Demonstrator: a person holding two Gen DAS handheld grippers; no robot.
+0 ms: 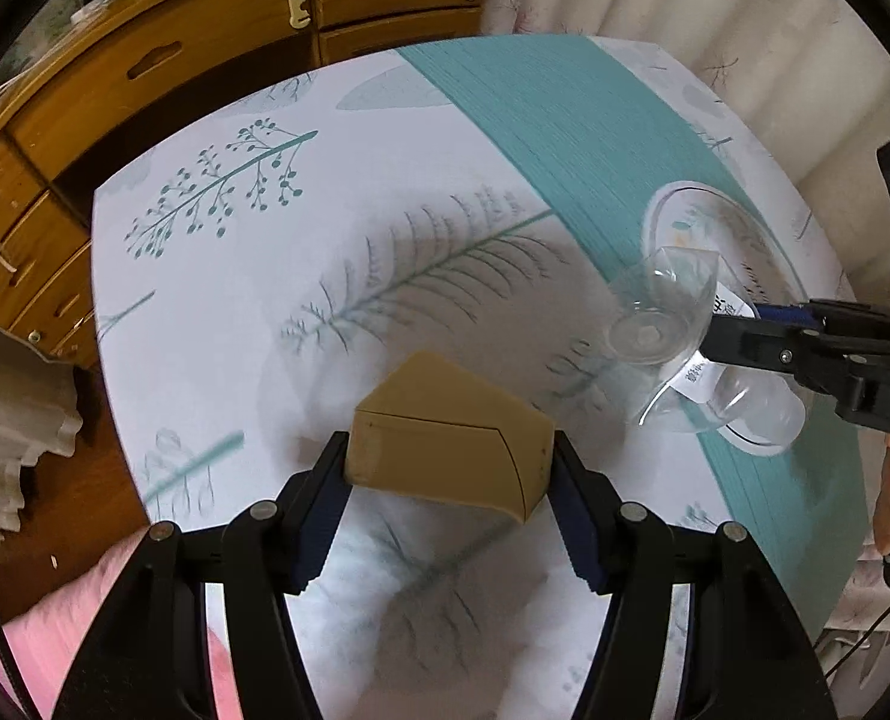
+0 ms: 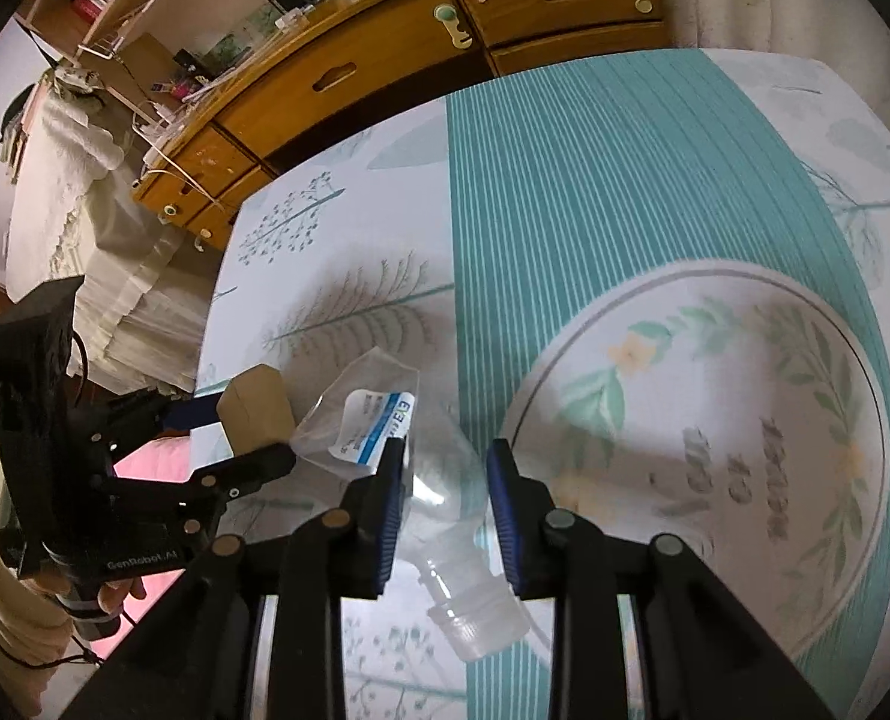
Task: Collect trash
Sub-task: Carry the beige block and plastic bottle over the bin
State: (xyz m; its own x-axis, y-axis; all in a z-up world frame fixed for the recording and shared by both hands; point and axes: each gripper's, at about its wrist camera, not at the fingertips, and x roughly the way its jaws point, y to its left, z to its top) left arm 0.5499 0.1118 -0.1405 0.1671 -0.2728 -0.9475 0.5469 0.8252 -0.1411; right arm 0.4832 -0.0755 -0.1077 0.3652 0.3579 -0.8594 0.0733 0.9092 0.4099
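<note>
Two trash items: tan cardboard box (image 1: 445, 450), crumpled clear bottle (image 2: 445, 498).

Count, both views.

Grippers: two. Left gripper (image 1: 448, 456), lower centre of left wrist view; right gripper (image 2: 445, 468), lower centre of right wrist view.

Tan box (image 1: 445, 420): one, centre of left view.

Clear bottle (image 2: 438, 492): one, crushed, one label (image 2: 378, 420); lower centre of right view.

Plate (image 2: 715, 396): one, right side of right view.

Worktop (image 1: 264, 276): one, one cloth cover.

Dresser (image 1: 144, 78): one, upper left; drawers not fully countable.
</note>
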